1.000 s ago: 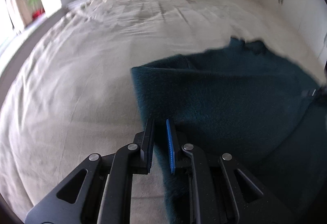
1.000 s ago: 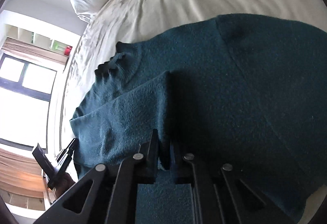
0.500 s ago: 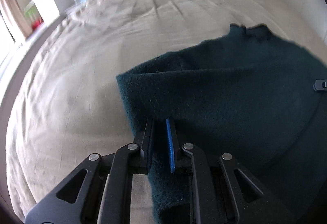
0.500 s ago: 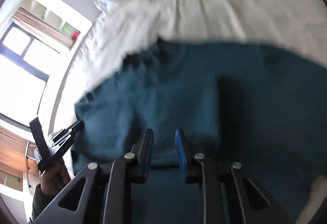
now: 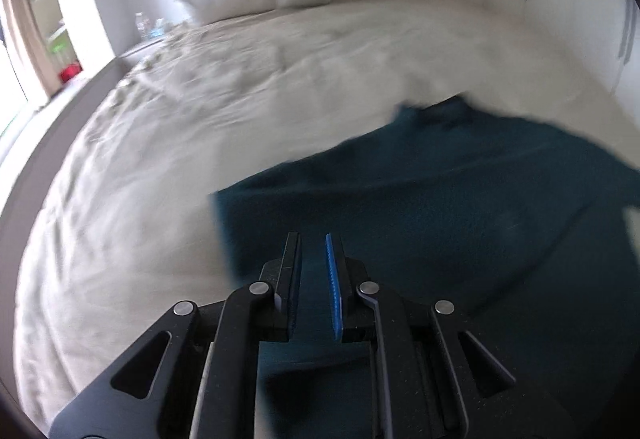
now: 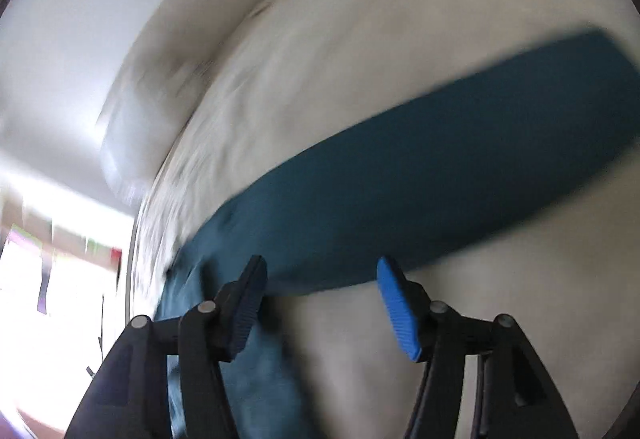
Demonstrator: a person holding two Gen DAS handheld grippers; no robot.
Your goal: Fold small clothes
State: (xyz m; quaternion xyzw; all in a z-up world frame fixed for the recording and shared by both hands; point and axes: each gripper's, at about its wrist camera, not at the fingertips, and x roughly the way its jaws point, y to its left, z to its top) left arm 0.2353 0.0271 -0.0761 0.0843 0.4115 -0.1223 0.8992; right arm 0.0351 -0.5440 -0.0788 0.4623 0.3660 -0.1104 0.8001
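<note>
While teal garment (image 5: 460, 207) lies lower right of left-wrist frame on bed sheet (image 5: 200, 127), left gripper (image 5: 314, 279) pinches its near edge, fingers nearly together. Right gripper (image 6: 320, 303) spread wide, holding nothing. One fold looks laid; more folds likely left.

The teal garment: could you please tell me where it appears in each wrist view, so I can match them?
Left wrist: the teal garment fills the lower right, running in between the fingers.
Right wrist: it crosses the middle as a blurred diagonal band, lower left to upper right.
Shared landmark: the cream bedsheet.
</note>
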